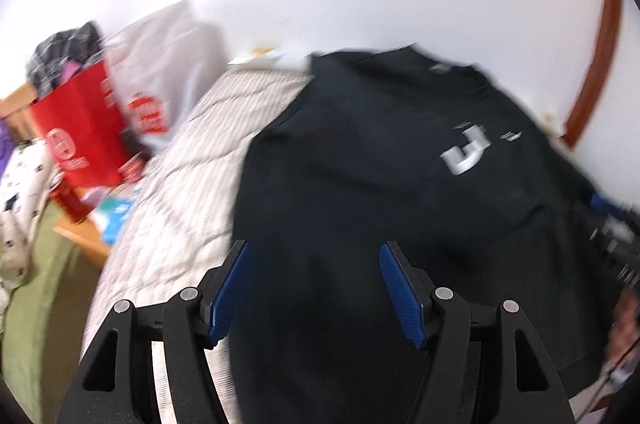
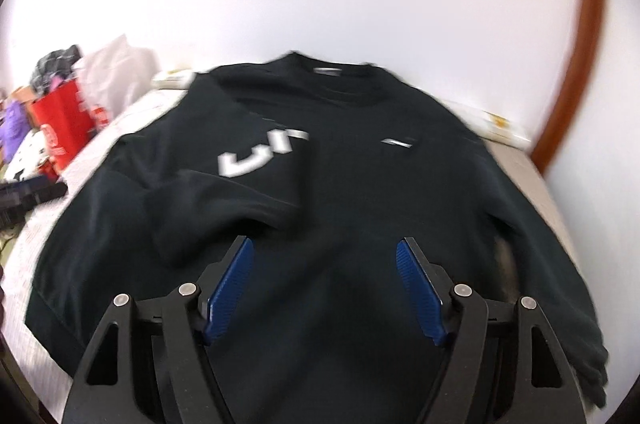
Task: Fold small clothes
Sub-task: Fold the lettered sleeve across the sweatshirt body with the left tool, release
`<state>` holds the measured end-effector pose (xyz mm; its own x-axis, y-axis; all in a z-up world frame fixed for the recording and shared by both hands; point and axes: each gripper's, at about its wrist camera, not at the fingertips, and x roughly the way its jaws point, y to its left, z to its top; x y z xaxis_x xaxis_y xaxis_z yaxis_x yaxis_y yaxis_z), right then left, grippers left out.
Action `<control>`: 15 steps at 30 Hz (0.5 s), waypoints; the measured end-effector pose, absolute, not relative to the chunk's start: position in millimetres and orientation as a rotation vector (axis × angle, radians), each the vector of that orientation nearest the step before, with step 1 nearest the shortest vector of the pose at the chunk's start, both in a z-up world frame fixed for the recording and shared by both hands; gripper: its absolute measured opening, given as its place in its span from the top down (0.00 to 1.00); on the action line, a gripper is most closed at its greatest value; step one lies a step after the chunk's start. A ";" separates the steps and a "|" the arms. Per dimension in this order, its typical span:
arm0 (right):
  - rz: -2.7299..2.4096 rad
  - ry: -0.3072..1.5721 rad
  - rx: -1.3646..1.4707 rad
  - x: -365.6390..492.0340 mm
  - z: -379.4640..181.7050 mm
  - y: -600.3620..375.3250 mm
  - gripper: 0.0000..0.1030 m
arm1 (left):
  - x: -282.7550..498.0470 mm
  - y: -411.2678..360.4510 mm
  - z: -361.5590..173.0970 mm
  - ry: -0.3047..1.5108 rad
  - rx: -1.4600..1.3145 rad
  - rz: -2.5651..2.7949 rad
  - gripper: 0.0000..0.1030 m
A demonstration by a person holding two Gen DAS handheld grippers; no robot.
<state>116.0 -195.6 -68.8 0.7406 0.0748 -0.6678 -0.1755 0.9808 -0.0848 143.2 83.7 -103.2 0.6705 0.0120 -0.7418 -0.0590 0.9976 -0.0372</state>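
A black sweatshirt [image 2: 360, 192] with white lettering lies flat on the quilted bed [image 2: 68, 184], collar away from me. Its left sleeve [image 2: 224, 184] is folded across the chest. It also shows in the left wrist view [image 1: 400, 184]. My left gripper [image 1: 314, 248] is open and empty over the sweatshirt's lower left part. My right gripper [image 2: 324, 244] is open and empty over its lower middle. The right gripper's body shows at the right edge of the left wrist view [image 1: 616, 236]. Both views are blurred.
A red paper bag [image 1: 80, 132] with clothes on top and a white plastic bag [image 1: 160, 72] stand left of the bed on a wooden stand. A spotted cloth [image 1: 20, 208] lies at the far left. A white wall and a brown wooden frame [image 2: 576, 72] are behind.
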 end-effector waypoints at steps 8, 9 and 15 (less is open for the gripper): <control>0.239 0.796 -0.294 177.3 -103.6 -114.4 0.28 | 145.0 113.4 -154.0 0.933 -0.092 0.021 0.38; 0.242 0.812 -0.299 186.4 -110.0 -109.2 0.28 | 147.0 112.1 -157.7 0.938 -0.099 0.019 0.38; 0.325 0.846 -0.220 212.2 -117.6 -101.1 0.92 | 150.0 107.6 -165.0 0.920 -0.091 0.019 0.30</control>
<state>212.2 -101.2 -117.6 0.6182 0.1931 -0.7620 -0.3665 0.9284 -0.0621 150.0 107.6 -165.0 0.6062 -0.0223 -0.7950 -0.0557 0.9960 -0.0704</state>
